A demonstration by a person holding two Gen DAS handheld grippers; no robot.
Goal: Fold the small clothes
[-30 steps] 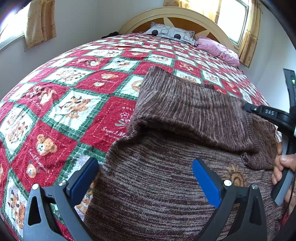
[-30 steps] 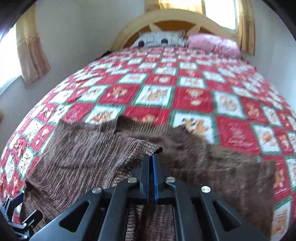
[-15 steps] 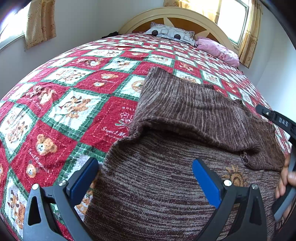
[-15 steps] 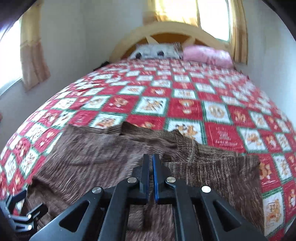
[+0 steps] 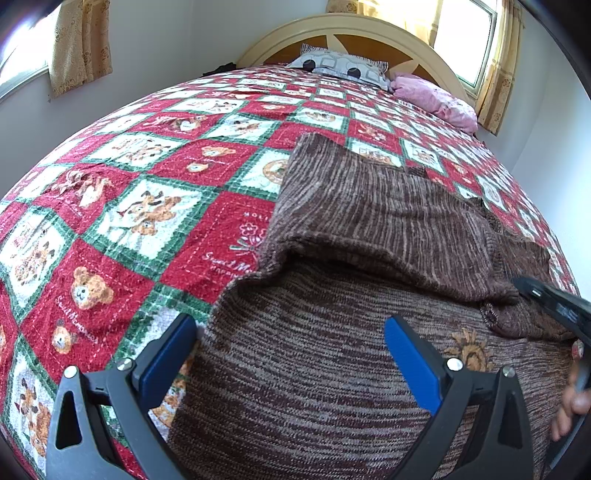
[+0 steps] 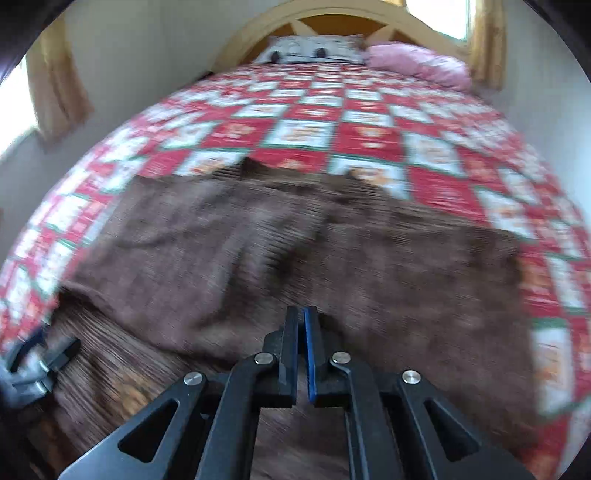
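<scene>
A brown knit sweater (image 5: 369, 229) lies on the bed, its sleeve folded across the body; it also shows, blurred, in the right wrist view (image 6: 295, 251). My left gripper (image 5: 291, 354) is open and empty, hovering just above the sweater's lower part, with blue pads (image 5: 410, 362) wide apart. My right gripper (image 6: 301, 321) has its jaws together with nothing visible between them, above the sweater. It also shows at the right edge of the left wrist view (image 5: 554, 306).
The sweater rests on a red, green and white teddy-bear quilt (image 5: 147, 206) covering the bed. A patterned pillow (image 5: 340, 66) and a pink pillow (image 5: 436, 99) lie by the wooden headboard (image 5: 354, 33). Curtained windows are on both sides.
My right gripper has let the sleeve end drop on the sweater and drawn back and down toward me, jaws still together. My left gripper has stayed still and open.
</scene>
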